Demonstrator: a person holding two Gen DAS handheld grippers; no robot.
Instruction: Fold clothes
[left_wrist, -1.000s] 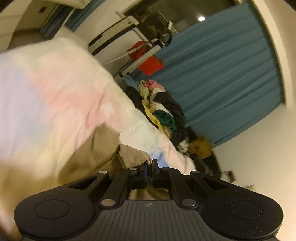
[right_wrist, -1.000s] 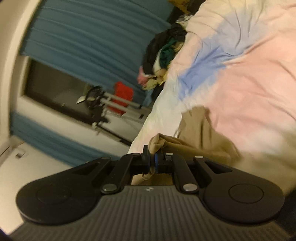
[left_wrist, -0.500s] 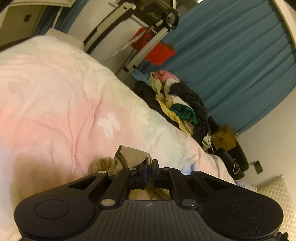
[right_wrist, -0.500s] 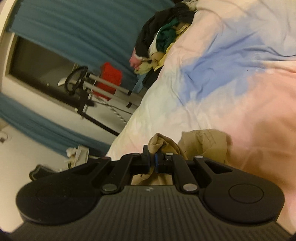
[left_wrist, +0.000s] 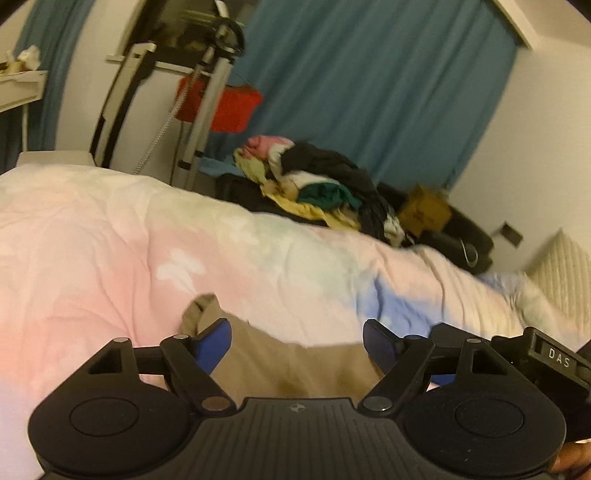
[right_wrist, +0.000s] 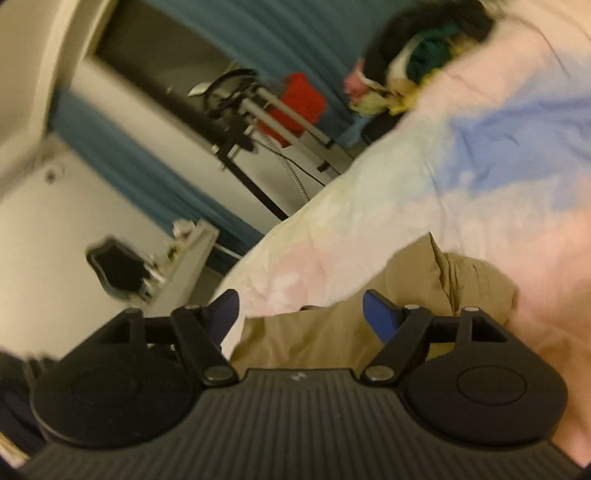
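A tan garment (left_wrist: 288, 365) lies on the pastel bed cover (left_wrist: 110, 251), just in front of my left gripper (left_wrist: 297, 341). Its jaws are opening and stand wide apart; the cloth lies between and below the blue pads (left_wrist: 214, 343) without being pinched. In the right wrist view the same tan garment (right_wrist: 424, 295) spreads under my right gripper (right_wrist: 301, 314), whose jaws are opening too, with the pads clear of the fabric. Part of the right gripper (left_wrist: 554, 358) shows at the right edge of the left wrist view.
A heap of mixed clothes (left_wrist: 317, 184) sits at the far side of the bed before a blue curtain (left_wrist: 369, 92). A metal stand with a red item (left_wrist: 221, 103) rises behind the bed. A white table (right_wrist: 184, 266) stands off the bed's edge.
Both grippers were shut on bunched tan fabric; now both stand wide and the garment has dropped flat onto the bed cover. Both views rolled and moved lower towards the bed.
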